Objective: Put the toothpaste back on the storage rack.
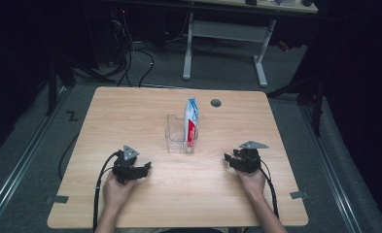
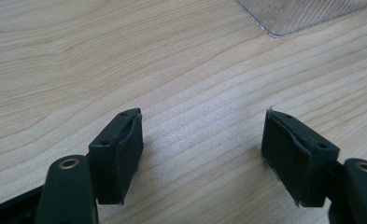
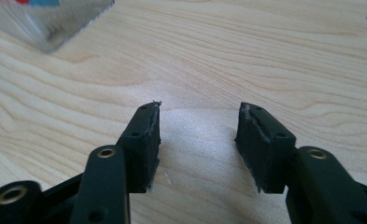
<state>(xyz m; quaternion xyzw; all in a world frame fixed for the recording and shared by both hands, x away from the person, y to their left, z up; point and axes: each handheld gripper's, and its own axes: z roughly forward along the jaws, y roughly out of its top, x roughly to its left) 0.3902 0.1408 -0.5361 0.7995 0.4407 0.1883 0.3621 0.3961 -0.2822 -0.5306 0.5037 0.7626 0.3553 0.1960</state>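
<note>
A clear plastic container (image 1: 177, 133) stands at the middle of the wooden table (image 1: 130, 111), and a white, red and blue tube-like package (image 1: 192, 121) stands upright in its right side. My left gripper (image 1: 147, 166) rests on the table to the container's front left, open with nothing between its jaws (image 2: 202, 135). A corner of the container (image 2: 302, 14) shows beyond it. My right gripper (image 1: 227, 158) rests to the container's front right, also open and empty (image 3: 200, 126). The container's corner (image 3: 50, 23) shows at the upper left of the right gripper view.
A dark round hole (image 1: 216, 103) sits in the tabletop behind the package. Beyond the far edge stands a white-legged desk (image 1: 227, 39) with cables on the floor. Metal rails run along the floor at both sides of the table.
</note>
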